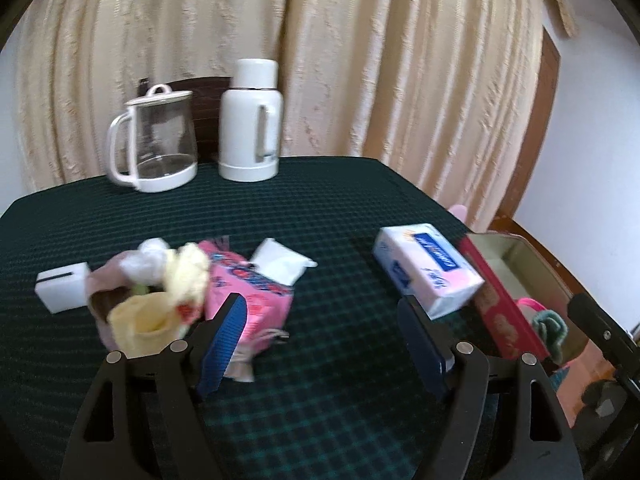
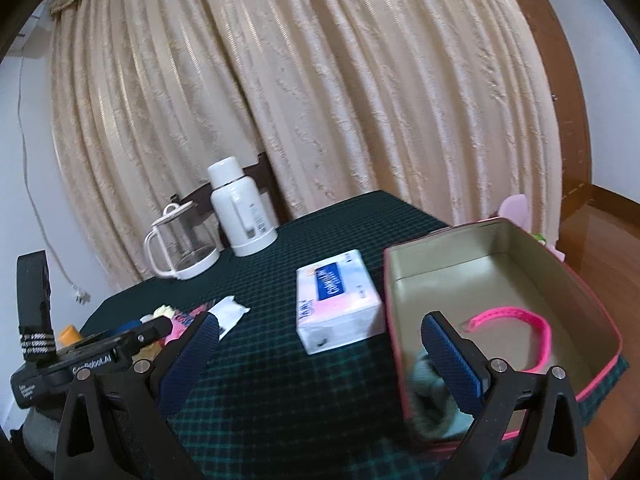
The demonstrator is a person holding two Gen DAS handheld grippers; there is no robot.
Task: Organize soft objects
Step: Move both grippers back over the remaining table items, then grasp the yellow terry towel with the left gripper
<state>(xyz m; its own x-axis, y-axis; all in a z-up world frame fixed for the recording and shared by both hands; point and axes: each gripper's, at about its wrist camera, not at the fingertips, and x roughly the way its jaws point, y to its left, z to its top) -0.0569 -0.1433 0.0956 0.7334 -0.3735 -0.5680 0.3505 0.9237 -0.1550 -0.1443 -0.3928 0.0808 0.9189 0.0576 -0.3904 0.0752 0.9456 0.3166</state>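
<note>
Soft pile: a heap of pale yellow, white and dusty-pink cloth pieces (image 1: 152, 292) lies bunched on my near left, blurred, so I cannot tell the pieces apart.
Pink pack: a soft pink wrapped pack (image 1: 256, 300) lies just beside the heap, touching it, its near end behind my left finger.
White pouch: a small flat white packet (image 1: 280, 262) lies just behind the pink pack.
Tissue pack: a white, blue and pink tissue pack (image 2: 338, 306) lies flat just beside the tin's left wall.
Tin: an open red-walled tin (image 2: 500, 248) sits at the counter's right edge; inside it lie a green knitted piece (image 2: 430, 400) and a pink band (image 2: 532, 332).
My left fingers (image 1: 324, 344): spread wide, nothing between them, over bare cloth.
My right fingers (image 2: 320, 364): spread wide and empty, the right one over the tin's near corner.
Counter: dark green checked cloth (image 1: 320, 208); a glass jug (image 1: 154, 142) and a white flask (image 1: 250, 122) stand at the far edge, a small white box (image 1: 62, 286) left of the heap.
Room: cream curtain (image 2: 320, 100) behind, brown wood at the right.
</note>
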